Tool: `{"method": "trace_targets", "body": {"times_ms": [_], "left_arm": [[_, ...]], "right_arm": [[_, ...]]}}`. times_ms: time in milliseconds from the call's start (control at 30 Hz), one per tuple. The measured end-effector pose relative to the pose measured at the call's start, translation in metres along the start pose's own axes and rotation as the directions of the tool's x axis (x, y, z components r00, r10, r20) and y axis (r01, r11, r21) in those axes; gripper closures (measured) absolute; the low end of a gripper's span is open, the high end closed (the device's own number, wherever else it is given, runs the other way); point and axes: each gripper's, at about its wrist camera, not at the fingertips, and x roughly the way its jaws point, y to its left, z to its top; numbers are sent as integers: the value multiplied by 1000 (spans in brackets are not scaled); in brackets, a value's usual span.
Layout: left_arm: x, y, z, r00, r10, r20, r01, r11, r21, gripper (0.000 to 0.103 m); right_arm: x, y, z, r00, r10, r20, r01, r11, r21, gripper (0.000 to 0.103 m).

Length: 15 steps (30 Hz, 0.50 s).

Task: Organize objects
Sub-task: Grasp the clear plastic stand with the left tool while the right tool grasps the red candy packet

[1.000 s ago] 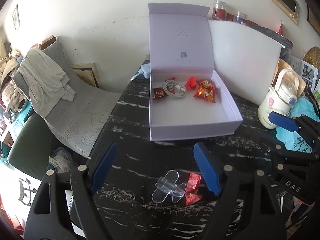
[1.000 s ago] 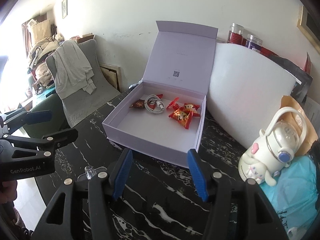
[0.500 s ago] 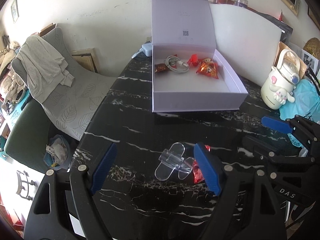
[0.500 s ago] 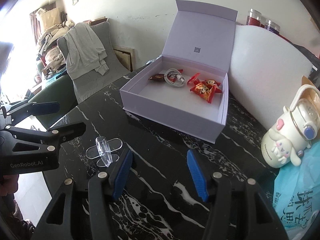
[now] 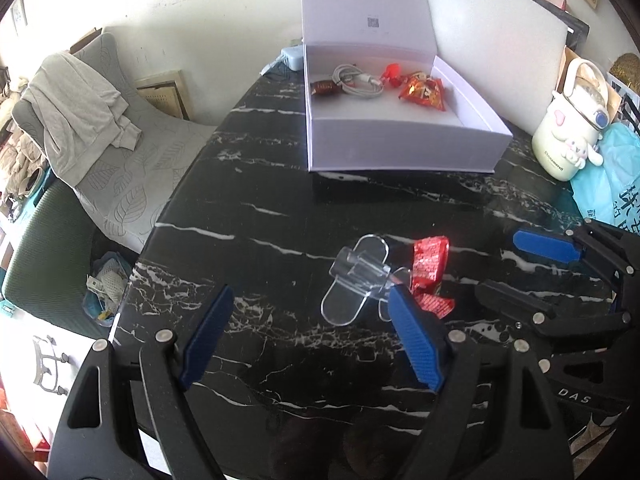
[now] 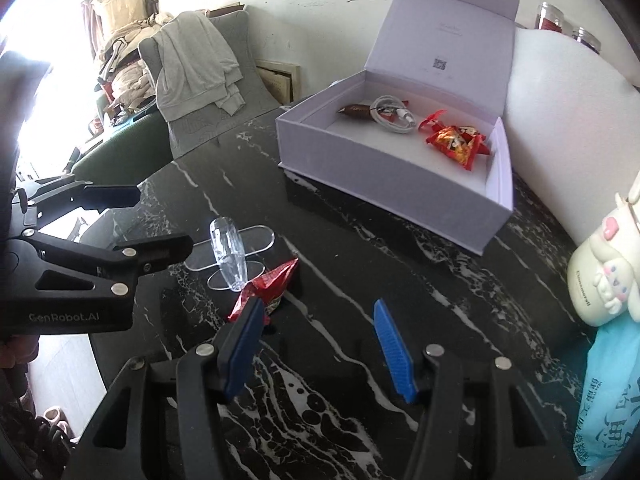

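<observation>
A: Where are the loose things?

B: On the black marble table, near its front edge. A clear acrylic stand lies tipped on its side, and a red snack packet lies touching it on the right side in the left wrist view.

A: And the tools?

B: The left gripper hovers over the table with its jaws spread wide and nothing between them — its right blue finger overlaps the stand's edge in the left view, but whether it touches I cannot tell. The right gripper is just as wide apart and empty; its left fingertip sits just in front of the red packet's crumpled end.

A: What about the box?

B: The lilac box stands further back on the table, well apart from the stand, lid propped upright. Inside, toward the back wall, there is a brown candy, a coiled white cable, a small red sweet and an orange-red snack bag.

A: Anything crowding the path?

B: Bare table lies between the packet and the box. A white board leans behind the box, a cream character bottle and a blue plastic bag sit at the right, and a grey chair draped with a garment stands off the left edge
</observation>
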Motion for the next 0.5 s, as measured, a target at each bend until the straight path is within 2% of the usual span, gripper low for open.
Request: {"method": "trace_targets", "body": {"times_ms": [133,300,500], "left_arm": [[9,4,-4,999,26,-28,-26,1000,10,24],[15,9,-6,999,-12,-36,12,1000,-6,24],[21,10,-7,999,-13,-32,13,1000,-1,24]], "right_arm": [[11,8,-1,1000,18,-22,-19,1000,-20,45],[24,13,-1,998,53,-45,-54,998,-23,45],[35,18,2,996,70,-63,-73,996,-48,45]]}}
